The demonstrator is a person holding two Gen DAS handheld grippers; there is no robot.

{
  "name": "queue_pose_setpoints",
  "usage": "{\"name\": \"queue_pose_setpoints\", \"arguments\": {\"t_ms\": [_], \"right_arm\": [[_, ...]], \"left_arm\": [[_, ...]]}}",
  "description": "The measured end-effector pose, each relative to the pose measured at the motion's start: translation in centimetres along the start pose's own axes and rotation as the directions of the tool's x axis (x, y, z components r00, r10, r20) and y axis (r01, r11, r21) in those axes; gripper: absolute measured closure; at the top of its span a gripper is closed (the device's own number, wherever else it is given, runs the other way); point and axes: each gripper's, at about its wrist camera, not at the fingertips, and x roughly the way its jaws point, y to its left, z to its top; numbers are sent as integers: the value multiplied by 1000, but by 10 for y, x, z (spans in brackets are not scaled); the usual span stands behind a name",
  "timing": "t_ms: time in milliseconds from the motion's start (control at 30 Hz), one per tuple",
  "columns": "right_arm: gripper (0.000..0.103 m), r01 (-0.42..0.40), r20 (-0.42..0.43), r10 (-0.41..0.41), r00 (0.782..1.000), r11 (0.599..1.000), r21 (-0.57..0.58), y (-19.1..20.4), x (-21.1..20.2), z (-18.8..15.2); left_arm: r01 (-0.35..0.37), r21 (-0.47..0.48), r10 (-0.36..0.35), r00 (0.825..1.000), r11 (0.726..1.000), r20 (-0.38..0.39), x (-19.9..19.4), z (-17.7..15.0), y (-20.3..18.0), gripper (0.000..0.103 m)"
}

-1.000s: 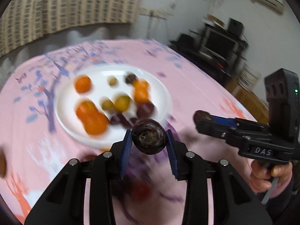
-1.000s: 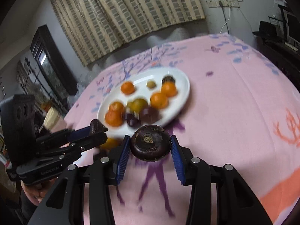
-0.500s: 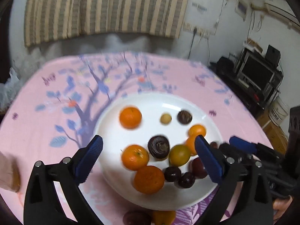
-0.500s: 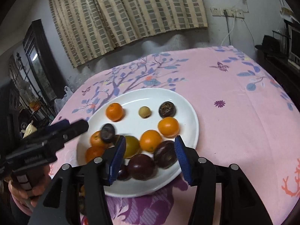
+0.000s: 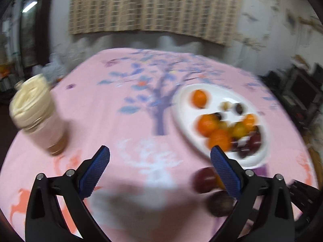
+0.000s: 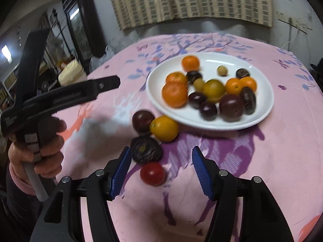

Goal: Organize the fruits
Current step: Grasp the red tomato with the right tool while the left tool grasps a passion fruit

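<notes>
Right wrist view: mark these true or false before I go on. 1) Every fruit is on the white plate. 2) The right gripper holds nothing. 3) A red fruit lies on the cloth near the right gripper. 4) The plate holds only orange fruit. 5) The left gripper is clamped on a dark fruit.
1) False. Four fruits lie off the white plate on the cloth: a dark purple fruit, a yellow-orange fruit, a wrinkled dark fruit and a red fruit.
2) True. The right gripper is open, with nothing gripped.
3) True.
4) False. It also holds dark purple and yellowish fruit.
5) False. The left gripper stands wide open and empty.
</notes>
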Motion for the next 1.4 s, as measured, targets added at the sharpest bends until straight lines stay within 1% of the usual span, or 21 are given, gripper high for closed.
{"name": "queue_pose_setpoints", "arguments": {"t_ms": [33, 100, 167, 267, 300, 367, 433, 567, 633, 667, 733, 800, 900, 1000, 1133, 1233, 1300, 1400], "right_arm": [[40, 0, -12, 0, 1000, 1000, -7, 4, 2, -3], [40, 0, -32, -1, 999, 1000, -30, 11, 6, -8], [40, 16, -49, -19, 999, 998, -54, 16, 10, -11], [44, 26, -64, -31, 997, 997, -74, 22, 13, -13], [47, 27, -72, -33, 997, 996, -81, 24, 15, -15], [50, 30, -84, -37, 996, 996, -87, 25, 17, -16], [55, 35, -93, -44, 995, 995, -94, 26, 19, -17], [62, 46, -109, -57, 992, 994, -102, 23, 24, -19], [69, 67, -104, -79, 991, 991, -118, 24, 24, -21], [72, 64, -102, -77, 992, 990, -122, 25, 24, -21], [72, 45, -101, -56, 993, 993, -106, 22, 21, -19], [72, 40, -81, -46, 996, 996, -80, 16, 15, -16], [72, 47, -26, -48, 999, 999, -8, -2, 1, -7], [72, 71, 24, -74, 997, 995, 76, -23, -13, -2], [72, 83, 36, -90, 995, 983, 167, -46, -20, 0], [72, 85, 36, -93, 995, 980, 181, -49, -22, 0], [72, 83, 37, -91, 995, 980, 180, -50, -22, 0], [72, 81, 34, -88, 996, 982, 172, -48, -22, 0]], "left_arm": [[-55, -11, 55, 998, 998, 9, 1, -1, 4, 5], [-91, -17, 92, 996, 996, 19, -1, -2, 6, 5], [-84, -11, 84, 996, 996, 13, -2, -3, 5, 5], [-85, 9, 85, 996, 996, 12, -5, -6, 2, 5], [-86, 15, 85, 996, 996, 13, -5, -6, 1, 5], [-83, 22, 83, 997, 996, 10, -5, -6, -1, 5], [-73, 18, 73, 997, 997, 3, -4, -5, 0, 5], [-59, 1, 59, 998, 998, -10, -4, -4, 2, 5], [-60, -3, 60, 998, 998, -11, -3, -4, 3, 5], [-62, -6, 62, 998, 998, -13, -3, -4, 3, 5], [-62, -7, 62, 998, 998, -19, -3, -4, 3, 5], [-59, -8, 59, 998, 998, -24, -3, -4, 4, 5], [-42, -2, 41, 999, 999, -29, -3, -5, 2, 5], [-20, 20, 21, 999, 1000, -33, -5, -9, -5, 5], [21, 74, -18, 999, 997, -40, -10, -19, -21, 5], [75, 109, -68, 995, 991, -73, -11, -31, -35, 5], [127, 129, -112, 987, 984, -114, -10, -42, -46, 5], [174, 134, -154, 977, 976, -150, -9, -52, -55, 6]]}}
